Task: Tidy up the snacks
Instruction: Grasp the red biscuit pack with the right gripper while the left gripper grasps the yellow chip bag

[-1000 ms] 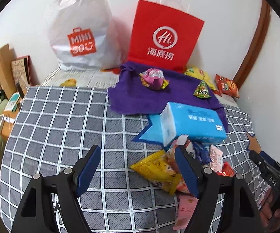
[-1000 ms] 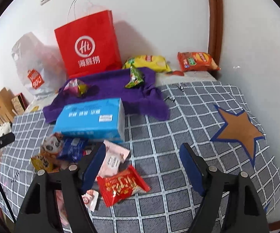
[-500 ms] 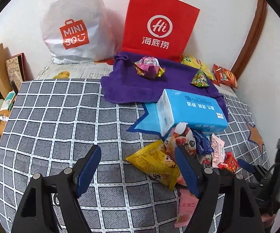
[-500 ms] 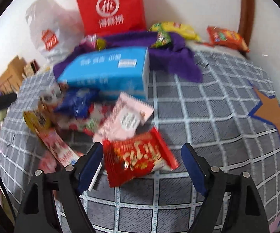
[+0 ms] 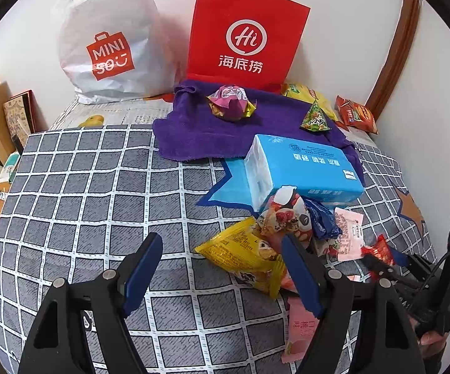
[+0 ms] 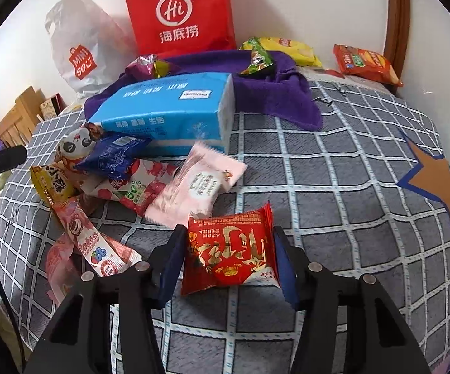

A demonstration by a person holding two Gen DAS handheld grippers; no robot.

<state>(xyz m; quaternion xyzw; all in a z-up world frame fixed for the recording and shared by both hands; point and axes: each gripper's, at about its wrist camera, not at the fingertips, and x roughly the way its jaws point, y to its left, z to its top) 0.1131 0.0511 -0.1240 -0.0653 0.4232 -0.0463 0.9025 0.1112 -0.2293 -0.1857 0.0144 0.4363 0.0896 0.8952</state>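
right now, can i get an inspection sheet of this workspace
surface: grey checked cover with star patches, purple towel at the back.
job's things: red packet between the right gripper's pads; pink packet just behind it; yellow packet, blue packet and others heaped by the tissue pack; two snacks on the towel, two more bags by the wall.
clutter: red bag and white bag against the wall.
grippers: right gripper closing, pads touching the red packet's sides; left gripper open, nothing between its fingers.
cables: thin black cable on the right gripper's rig.
surroundings: white wall, wooden trim, boxes at left.
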